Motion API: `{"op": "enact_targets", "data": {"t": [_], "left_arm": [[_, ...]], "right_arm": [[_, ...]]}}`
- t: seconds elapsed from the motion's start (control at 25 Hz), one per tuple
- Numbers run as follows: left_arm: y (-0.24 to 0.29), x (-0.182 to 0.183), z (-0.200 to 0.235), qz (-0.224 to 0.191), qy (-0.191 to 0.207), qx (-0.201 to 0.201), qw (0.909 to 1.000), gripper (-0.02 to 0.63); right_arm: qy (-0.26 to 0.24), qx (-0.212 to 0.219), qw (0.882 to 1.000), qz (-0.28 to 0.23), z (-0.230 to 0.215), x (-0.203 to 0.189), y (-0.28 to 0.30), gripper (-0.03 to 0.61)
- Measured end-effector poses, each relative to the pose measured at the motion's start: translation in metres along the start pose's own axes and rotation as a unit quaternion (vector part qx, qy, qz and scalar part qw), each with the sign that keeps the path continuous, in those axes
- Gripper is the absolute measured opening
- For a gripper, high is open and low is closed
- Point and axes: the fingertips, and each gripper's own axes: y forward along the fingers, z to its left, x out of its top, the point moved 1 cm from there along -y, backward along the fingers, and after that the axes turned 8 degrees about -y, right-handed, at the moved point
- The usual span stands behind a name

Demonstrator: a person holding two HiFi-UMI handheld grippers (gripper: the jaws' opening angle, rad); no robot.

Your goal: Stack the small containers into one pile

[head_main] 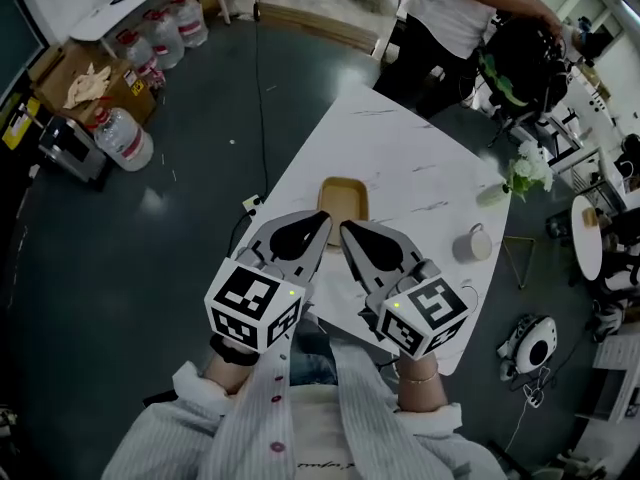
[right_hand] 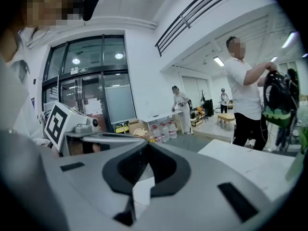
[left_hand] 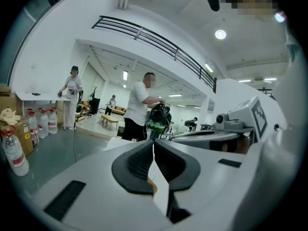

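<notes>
A tan rectangular container [head_main: 343, 199] sits on the white marble table [head_main: 400, 148], near its middle. I cannot tell whether it is one container or several nested together. My left gripper [head_main: 323, 219] and right gripper [head_main: 346, 227] hover side by side just short of it, above the table's near edge. Both are shut with nothing between the jaws. In the left gripper view the pads [left_hand: 139, 161] meet at the tip, and a sliver of the tan container [left_hand: 152, 184] shows beneath them. The right gripper [right_hand: 147, 146] points level across the table [right_hand: 250, 165].
A white mug [head_main: 472, 243] stands at the table's right side, with a vase of white flowers [head_main: 526, 169] beyond it at the right corner. A person [head_main: 455, 13] stands at the far end with a dark bag. Water bottles [head_main: 125, 138] and cardboard boxes [head_main: 75, 83] lie on the floor at left.
</notes>
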Motion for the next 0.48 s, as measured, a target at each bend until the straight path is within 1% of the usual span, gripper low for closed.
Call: {"op": "enact_targets", "data": {"t": [0.2,0.48], "left_arm": [[-0.004,0.015,0.008,0.0,0.007,-0.017,0.9998,0.023],[0.001,0.025,0.013,-0.002,0.012,-0.039,0.9992,0.023]], "right_arm": [[0.003,-0.022,1.0,-0.002,0.001,0.011,0.006,0.011],[0.015,-0.05,0.999,-0.002,-0.009,0.009,0.012,0.011]]}}
